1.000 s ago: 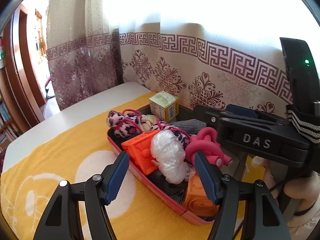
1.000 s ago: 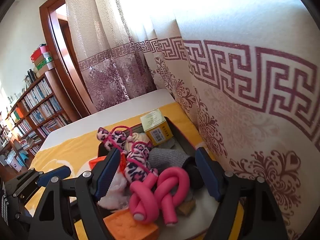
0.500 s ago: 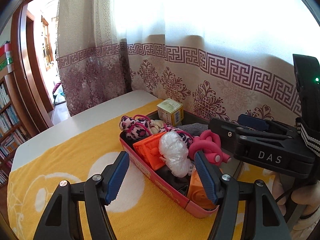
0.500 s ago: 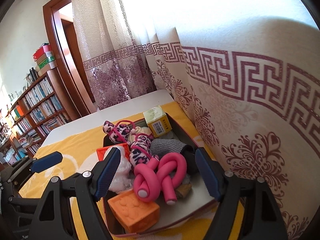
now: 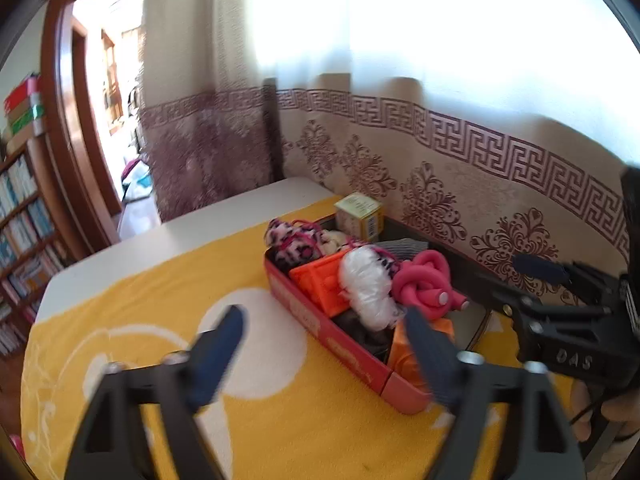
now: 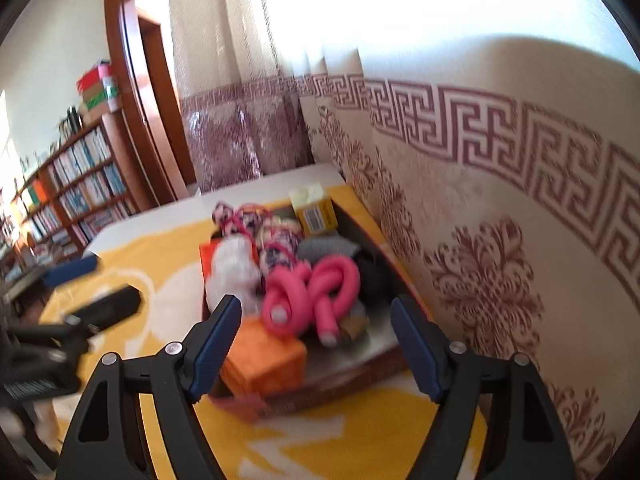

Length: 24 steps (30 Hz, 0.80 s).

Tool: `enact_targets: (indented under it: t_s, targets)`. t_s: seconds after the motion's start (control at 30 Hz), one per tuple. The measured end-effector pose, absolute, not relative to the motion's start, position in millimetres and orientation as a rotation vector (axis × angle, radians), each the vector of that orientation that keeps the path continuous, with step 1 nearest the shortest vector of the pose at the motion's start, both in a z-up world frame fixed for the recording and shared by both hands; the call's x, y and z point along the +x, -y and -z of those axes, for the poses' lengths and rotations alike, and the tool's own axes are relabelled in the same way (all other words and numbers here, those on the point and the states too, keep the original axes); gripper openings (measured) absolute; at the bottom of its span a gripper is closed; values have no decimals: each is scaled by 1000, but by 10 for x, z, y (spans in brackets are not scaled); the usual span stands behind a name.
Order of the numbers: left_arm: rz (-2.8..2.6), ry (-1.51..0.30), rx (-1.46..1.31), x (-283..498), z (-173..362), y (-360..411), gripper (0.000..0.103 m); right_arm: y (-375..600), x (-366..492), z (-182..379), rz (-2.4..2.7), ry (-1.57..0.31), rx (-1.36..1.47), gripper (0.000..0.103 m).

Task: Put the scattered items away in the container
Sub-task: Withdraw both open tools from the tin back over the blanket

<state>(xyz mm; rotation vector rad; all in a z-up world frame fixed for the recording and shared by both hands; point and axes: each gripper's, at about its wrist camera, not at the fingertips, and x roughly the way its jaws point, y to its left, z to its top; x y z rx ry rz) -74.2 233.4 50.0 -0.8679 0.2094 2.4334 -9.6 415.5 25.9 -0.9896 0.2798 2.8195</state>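
A red container (image 5: 320, 326) sits on the yellow blanket next to the curtain, full of items: a pink twisted foam roller (image 5: 424, 284), a white plastic wad (image 5: 366, 282), orange blocks (image 5: 316, 280), a leopard-print scrunchie (image 5: 290, 240), a yellow box (image 5: 358, 216) and grey cloth. The same container (image 6: 248, 402) shows in the right wrist view with the roller (image 6: 316, 292) on top. My left gripper (image 5: 324, 346) is open and empty, in front of the container. My right gripper (image 6: 316, 346) is open and empty, above the container's near end.
A patterned curtain (image 6: 500, 200) hangs right behind the container. The yellow blanket (image 5: 160, 320) covers a white table (image 5: 180, 236). A bookshelf (image 6: 72, 184) and a doorway stand to the left. The right gripper's body (image 5: 576, 332) is at the container's right.
Both grippers have pulled back and up from the container, which now looks smaller and farther away. Both stay open and empty. The items in the container have not moved.
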Motion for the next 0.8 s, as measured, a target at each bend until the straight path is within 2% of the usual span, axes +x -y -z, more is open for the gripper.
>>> enact_targets:
  t_s: [0.17, 0.43, 0.63, 0.8]
  targets:
    - [-2433, -89, -906, -748, -458, -2159, 102, -4101, 65, -115, -2796, -279, -1055, 80]
    - [-2462, -105, -883, -642, -536, -2185, 102, -4004, 237, -93, -2811, -319, -1069, 80]
    - [-2477, -206, -928, -623, -518, -2341, 102, -3948, 311, -147, -2833, -338, -1068, 80]
    - [-2346, -123, -1006, -632, -416, -2326, 102, -3857, 384, -127, -2823, -307, -1061, 80]
